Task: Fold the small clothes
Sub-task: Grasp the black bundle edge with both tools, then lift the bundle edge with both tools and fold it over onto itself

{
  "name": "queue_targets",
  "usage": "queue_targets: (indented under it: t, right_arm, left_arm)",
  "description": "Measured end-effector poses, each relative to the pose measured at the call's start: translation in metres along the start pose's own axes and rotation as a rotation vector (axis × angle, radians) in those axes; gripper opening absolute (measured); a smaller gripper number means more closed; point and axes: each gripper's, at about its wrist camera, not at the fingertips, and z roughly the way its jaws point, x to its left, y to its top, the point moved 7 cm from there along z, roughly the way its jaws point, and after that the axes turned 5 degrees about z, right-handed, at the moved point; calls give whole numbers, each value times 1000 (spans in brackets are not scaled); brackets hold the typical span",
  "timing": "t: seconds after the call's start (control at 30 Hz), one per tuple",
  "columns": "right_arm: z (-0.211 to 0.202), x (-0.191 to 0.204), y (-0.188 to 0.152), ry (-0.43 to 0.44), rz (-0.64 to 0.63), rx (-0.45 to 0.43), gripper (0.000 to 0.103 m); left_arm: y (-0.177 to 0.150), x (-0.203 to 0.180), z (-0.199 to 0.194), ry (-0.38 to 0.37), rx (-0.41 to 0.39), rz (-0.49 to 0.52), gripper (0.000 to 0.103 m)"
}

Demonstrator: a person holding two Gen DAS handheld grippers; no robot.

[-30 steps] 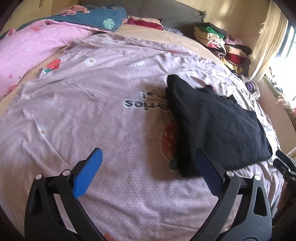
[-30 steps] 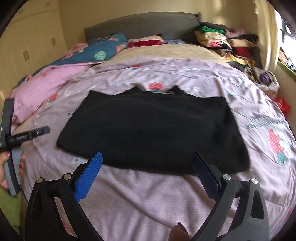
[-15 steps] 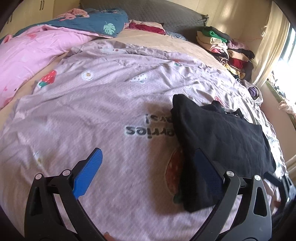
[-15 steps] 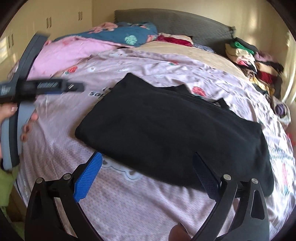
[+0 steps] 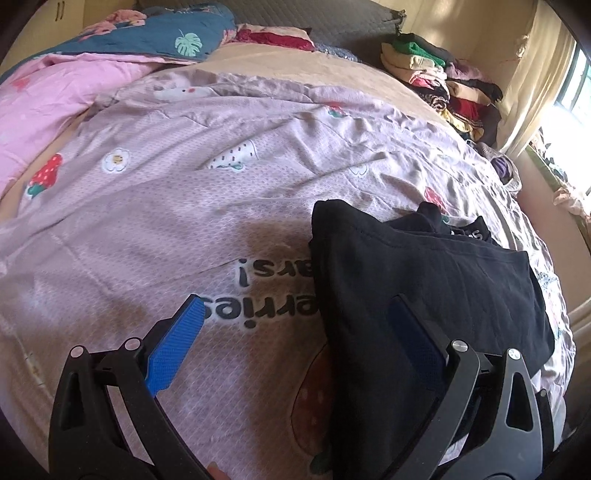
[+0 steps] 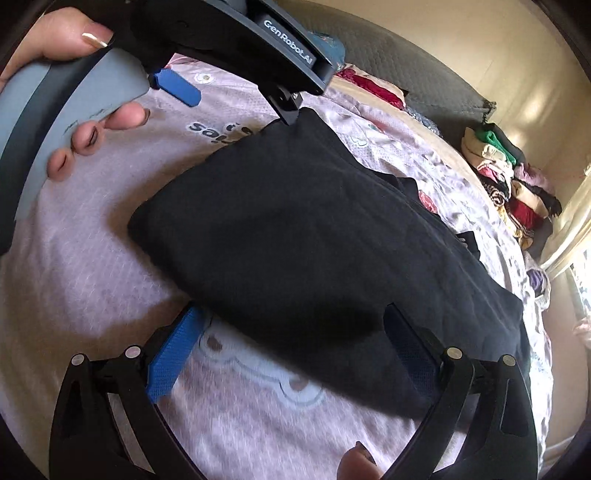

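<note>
A black garment lies folded flat on the lilac printed bedspread; it also shows in the right wrist view. My left gripper is open and empty, low over the garment's left edge, its right finger over the cloth. My right gripper is open and empty, astride the garment's near edge. The left gripper also shows in the right wrist view at the garment's far left corner, held by a hand.
A pink quilt and a blue leaf-print blanket lie at the far left. A stack of folded clothes stands at the bed's far right by the curtain. A grey headboard is behind.
Both grippers have moved in close to the black garment. The left now stands over its left edge, the right over its near edge. Both stayed open.
</note>
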Motion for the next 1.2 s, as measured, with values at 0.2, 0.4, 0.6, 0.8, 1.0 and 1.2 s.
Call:
queue_targets:
  t: [0.2,0.4,0.6,0.8,1.0,1.2]
  right_arm:
    - [15,-5,20,-34,-32,-25,98]
    - [2,-13,31,-82,-90,-161,76]
    - [-31,-28,30,5,-34,-264,10]
    - [-51,-52,25,27,54,-289,7]
    - [-76,-67,10,17,135,-325,7]
    - [-94,-109,-3,-6,270,-354,6]
  left_arm:
    - [5,-1,16,-7,27,-12,93]
    - [6,-10,31,-37,65,-26,93]
    - [7,-21,40,-61,91,-33,93]
    - [8,-45,42,-179,105,-87,91]
    - [22,-81,25,-205,56,-39,36]
    - [45,-126,2,-220,-18,27,29]
